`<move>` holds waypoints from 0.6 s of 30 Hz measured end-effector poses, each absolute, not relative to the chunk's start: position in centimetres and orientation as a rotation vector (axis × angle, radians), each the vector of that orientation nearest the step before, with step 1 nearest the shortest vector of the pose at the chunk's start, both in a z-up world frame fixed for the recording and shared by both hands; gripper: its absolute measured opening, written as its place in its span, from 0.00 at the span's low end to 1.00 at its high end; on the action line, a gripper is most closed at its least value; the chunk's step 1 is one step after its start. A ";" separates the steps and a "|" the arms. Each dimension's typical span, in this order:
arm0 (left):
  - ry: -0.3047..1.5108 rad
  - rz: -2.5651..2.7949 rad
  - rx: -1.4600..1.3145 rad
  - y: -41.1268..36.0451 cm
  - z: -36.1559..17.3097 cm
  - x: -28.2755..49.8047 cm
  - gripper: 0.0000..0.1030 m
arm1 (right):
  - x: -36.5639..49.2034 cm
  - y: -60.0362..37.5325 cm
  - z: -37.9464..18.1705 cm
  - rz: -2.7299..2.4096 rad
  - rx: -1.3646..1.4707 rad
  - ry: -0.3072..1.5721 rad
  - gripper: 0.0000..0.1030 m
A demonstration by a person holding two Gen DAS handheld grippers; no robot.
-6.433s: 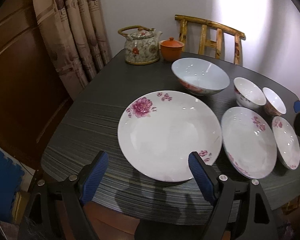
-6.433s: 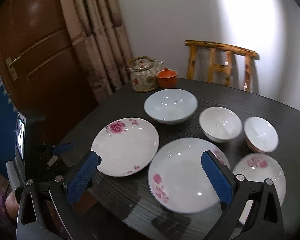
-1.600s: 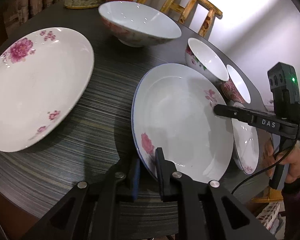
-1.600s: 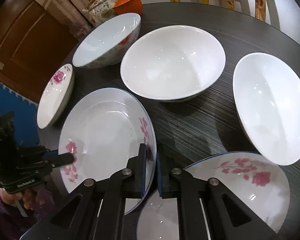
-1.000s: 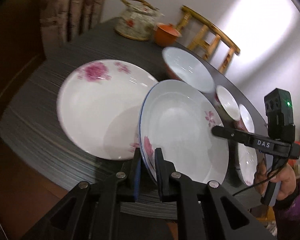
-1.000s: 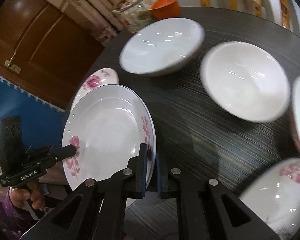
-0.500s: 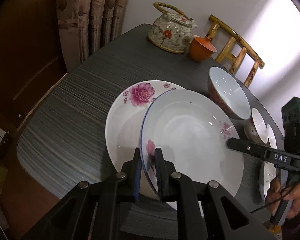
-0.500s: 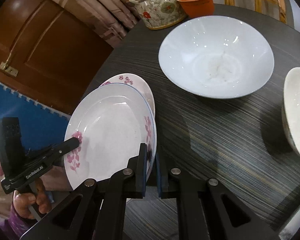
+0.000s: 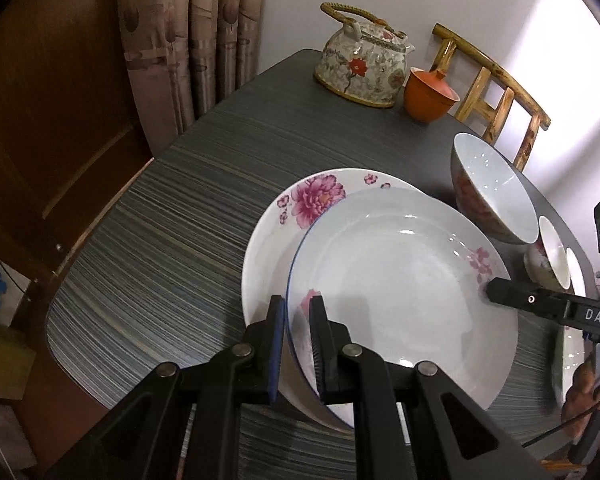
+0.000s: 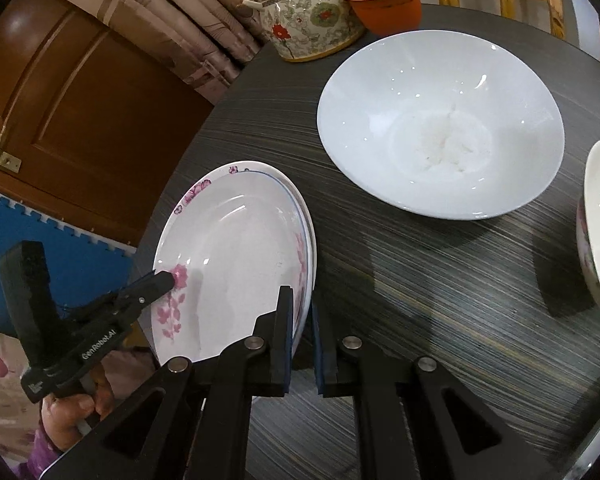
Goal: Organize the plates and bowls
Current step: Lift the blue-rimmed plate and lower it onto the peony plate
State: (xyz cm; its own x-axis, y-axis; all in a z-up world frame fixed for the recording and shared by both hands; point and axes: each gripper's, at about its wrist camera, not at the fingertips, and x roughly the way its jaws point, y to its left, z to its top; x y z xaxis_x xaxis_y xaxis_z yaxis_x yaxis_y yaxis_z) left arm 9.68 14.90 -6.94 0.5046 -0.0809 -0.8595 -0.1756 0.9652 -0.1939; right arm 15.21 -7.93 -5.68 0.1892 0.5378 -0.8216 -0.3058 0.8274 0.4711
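Observation:
Both grippers grip one medium white plate with a blue rim and pink flowers [image 9: 400, 276], seen also in the right wrist view [image 10: 236, 256]. My left gripper [image 9: 298, 320] is shut on its near rim. My right gripper [image 10: 302, 320] is shut on the opposite rim and shows in the left wrist view [image 9: 490, 290]. The plate sits over the large flowered plate [image 9: 268, 248], slightly tilted; whether it rests on it I cannot tell. A large white bowl [image 10: 440, 124] stands beyond. Two small bowls [image 9: 550, 254] stand to the right.
A floral teapot [image 9: 360, 68] and an orange lidded cup [image 9: 428, 94] stand at the table's far edge. A wooden chair [image 9: 496, 92] is behind the dark table [image 9: 180, 220]. A small plate [image 9: 568, 352] lies at the right edge. Curtain and wooden door are on the left.
Both grippers have carried the medium plate left, from its own spot on the table to over the large flowered plate, and lowered it closer. Both have stayed shut on its rim.

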 end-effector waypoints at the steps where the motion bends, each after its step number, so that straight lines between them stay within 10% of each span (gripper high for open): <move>1: 1.035 0.062 -0.261 14.9 -6.8 9.7 0.12 | 15.2 -7.9 -5.8 0.598 0.223 1.248 0.10; 18: 0.977 0.097 -0.181 14.6 -5.8 9.3 0.21 | 15.3 -8.0 -6.1 0.561 0.277 1.244 0.10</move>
